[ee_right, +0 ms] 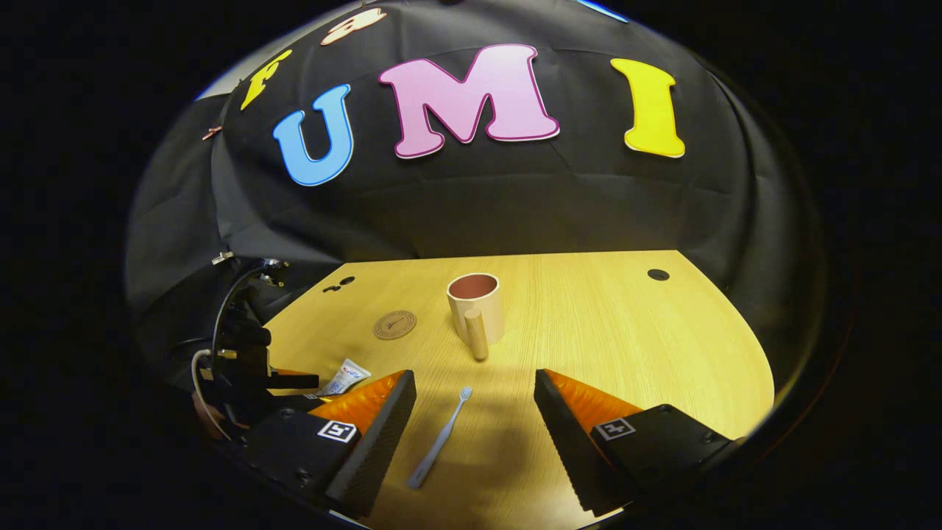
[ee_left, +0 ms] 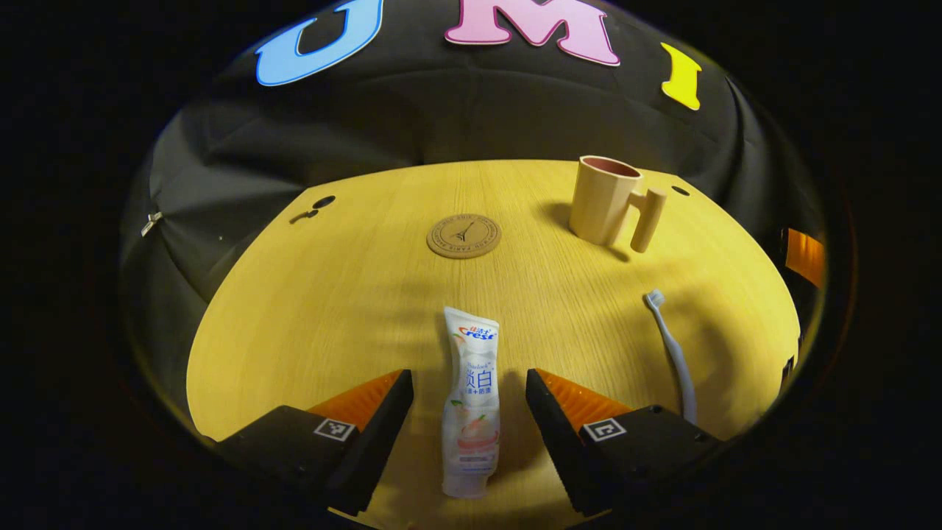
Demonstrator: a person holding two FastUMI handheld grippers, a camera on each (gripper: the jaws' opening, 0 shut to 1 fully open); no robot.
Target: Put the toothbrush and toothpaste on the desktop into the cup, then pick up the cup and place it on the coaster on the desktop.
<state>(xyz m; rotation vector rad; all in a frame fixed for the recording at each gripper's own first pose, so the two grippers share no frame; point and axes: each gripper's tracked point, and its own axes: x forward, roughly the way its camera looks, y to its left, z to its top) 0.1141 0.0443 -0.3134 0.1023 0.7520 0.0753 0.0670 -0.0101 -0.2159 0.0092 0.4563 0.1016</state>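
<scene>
Both tongs gape: toothpaste (ee_left: 471, 401) (label unread) between left tongs (ee_left: 469, 419).

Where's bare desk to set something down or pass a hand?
Bare patches: the wide stretch right of the cup toward the cable hole, and the left side of the desktop beside the coaster. Crowded: the near edge, where the left gripper straddles the toothpaste and the right gripper straddles the toothbrush.
</scene>
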